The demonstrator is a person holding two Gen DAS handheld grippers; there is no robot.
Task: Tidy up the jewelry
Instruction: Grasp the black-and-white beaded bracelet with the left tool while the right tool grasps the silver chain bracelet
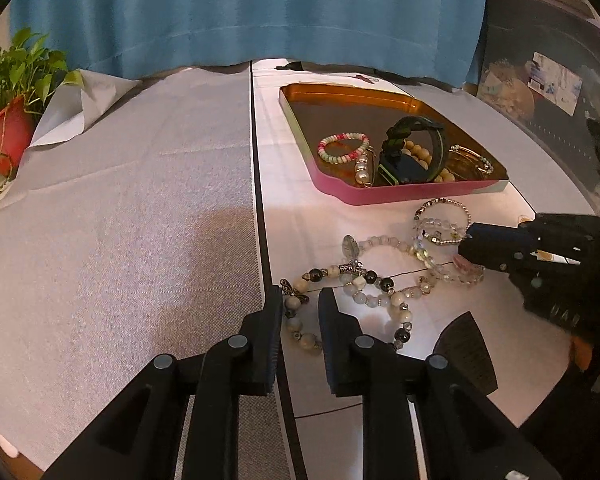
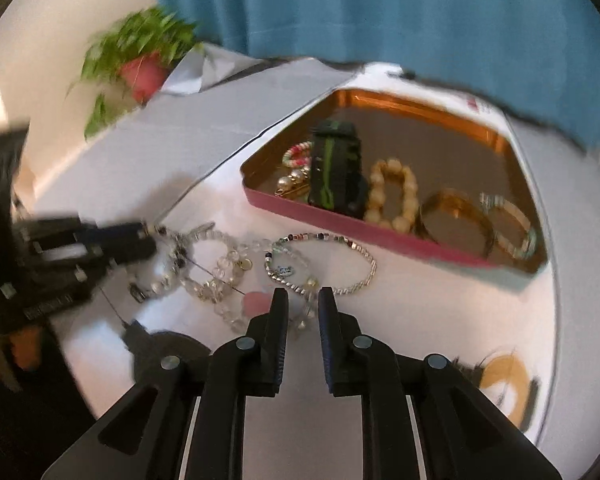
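Observation:
A pink tin tray [image 1: 380,196] with a gold inside holds a green watch [image 1: 412,152], a pink-and-green bead bracelet [image 1: 342,148], cream bead bracelets and gold bangles [image 2: 456,222]. Several bead bracelets lie tangled on the white table in front of it [image 1: 380,280]. My left gripper [image 1: 300,300] is open, its fingers either side of a grey-and-black bead bracelet [image 1: 300,328]. My right gripper [image 2: 303,300] is open over a clear crystal bracelet [image 2: 220,280], beside a thin silver bead bracelet [image 2: 328,256]. The right gripper also shows in the left wrist view [image 1: 472,240], touching the crystal beads.
A potted plant [image 1: 8,120] stands at the far left on a grey cloth [image 1: 120,220]. A blue curtain [image 1: 260,12] hangs behind the table. A dark fan-shaped object [image 1: 468,352] lies near the table's front edge. A gold ring shape [image 2: 508,376] lies at the right.

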